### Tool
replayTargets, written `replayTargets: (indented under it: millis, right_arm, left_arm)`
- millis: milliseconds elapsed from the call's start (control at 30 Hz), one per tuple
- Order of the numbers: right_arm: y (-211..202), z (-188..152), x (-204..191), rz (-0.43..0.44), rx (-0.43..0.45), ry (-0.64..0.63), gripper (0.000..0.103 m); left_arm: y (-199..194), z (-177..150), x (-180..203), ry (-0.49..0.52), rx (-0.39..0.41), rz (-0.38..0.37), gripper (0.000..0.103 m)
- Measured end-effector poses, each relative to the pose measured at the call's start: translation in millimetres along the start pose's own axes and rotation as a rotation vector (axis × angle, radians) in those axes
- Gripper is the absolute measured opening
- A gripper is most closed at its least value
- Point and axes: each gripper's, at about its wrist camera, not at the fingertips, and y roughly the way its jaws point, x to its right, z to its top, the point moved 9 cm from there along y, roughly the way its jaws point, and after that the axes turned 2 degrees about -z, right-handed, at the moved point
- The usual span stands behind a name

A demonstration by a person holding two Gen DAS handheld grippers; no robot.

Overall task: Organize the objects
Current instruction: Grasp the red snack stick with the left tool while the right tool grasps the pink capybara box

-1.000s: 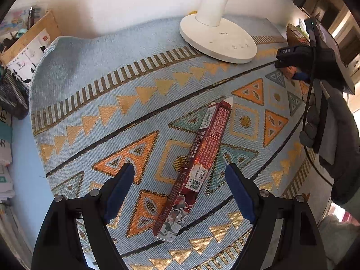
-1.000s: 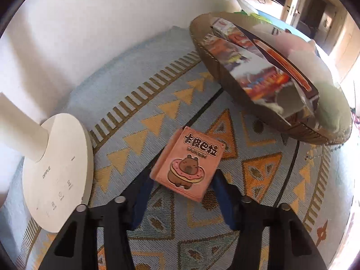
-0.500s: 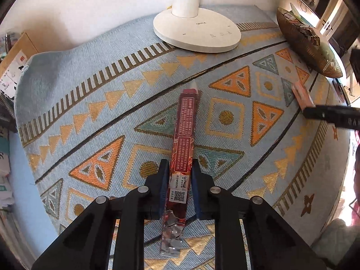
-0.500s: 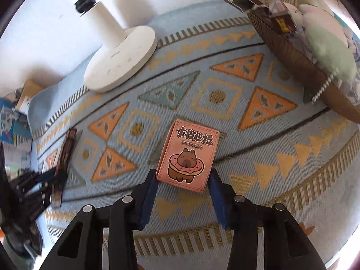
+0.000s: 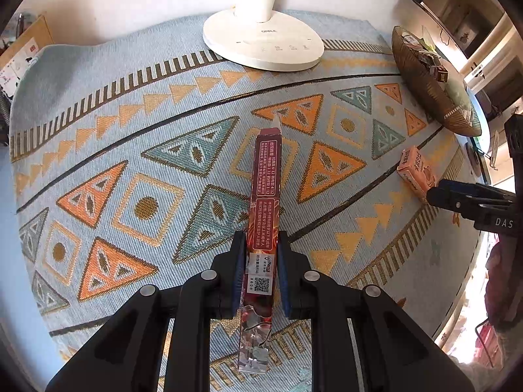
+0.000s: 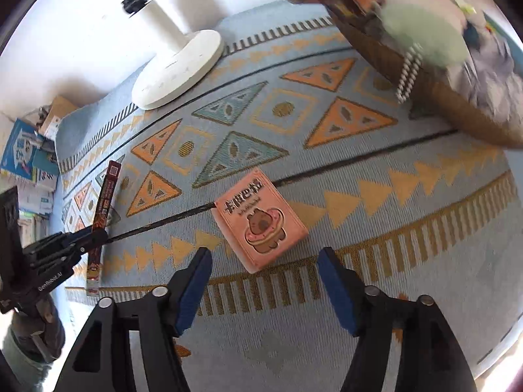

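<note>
left gripper (image 5: 260,241): black frame, blue pads, closed tight on the long red box (image 5: 264,202), gripping it near its lower end at lower centre of the left view.
long red box: slim glossy carton with printed text and a qr label; it runs up the frame over the cloth, its far tip toward the centre.
right gripper (image 6: 264,256): jaws spread wide, holding nothing; the pink box (image 6: 260,220) lies flat on the cloth just ahead of the blue pads, apart from them.
pink box: matte rectangular carton with a cartoon animal in a doughnut, turned at an angle.
cloth (image 5: 137,150): woven light blue, orange and teal triangles, striped border; open weave around both boxes.
lamp base (image 5: 263,44): smooth white oval disc with a round stem, at upper centre.
basket (image 5: 425,78): brown woven bowl at the upper right edge, filled with packets.
view difference: the right view alone shows stacked books (image 6: 24,160) at left and a pale green plush (image 6: 425,32) in the basket.
</note>
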Motion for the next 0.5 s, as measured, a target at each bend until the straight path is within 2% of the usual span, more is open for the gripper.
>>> replayTargets:
  millis: [67, 233, 300, 333, 367, 500]
  right_arm:
    - [-0.6, 4.7, -7.6, -0.063, 0.017, -0.106, 0.072]
    - [8.1, 3.9, -8.5, -0.09, -0.038, -0.282, 0.072]
    - [12.7, 1.2, -6.1, -0.127, -0.053, -0.329, 0.06]
    - [10.1, 2.1, -5.1, -0.119, -0.037, -0.328, 0.055]
    - [7.9, 2.6, -2.4, -0.118, -0.033, -0.321, 0.044]
    - [-4.6, 3.4, 4.6, -0.056, -0.033, -0.31, 0.043]
  left_arm:
    - [-2.8, -1.0, 1.1, -0.01, 0.003, 0.01, 0.015]
    - [-9.1, -1.2, 8.4, -0.045, 0.02, 0.037, 0.015]
    - [-12.2, -0.8, 12.2, -0.063, 0.029, 0.044, 0.015]
    - [-14.0, -0.6, 14.2, -0.073, 0.034, 0.045, 0.015]
    - [-15.1, 0.5, 17.3, -0.083, 0.038, 0.046, 0.015]
    - [-22.7, 12.0, 38.3, -0.099, 0.066, 0.048, 0.015]
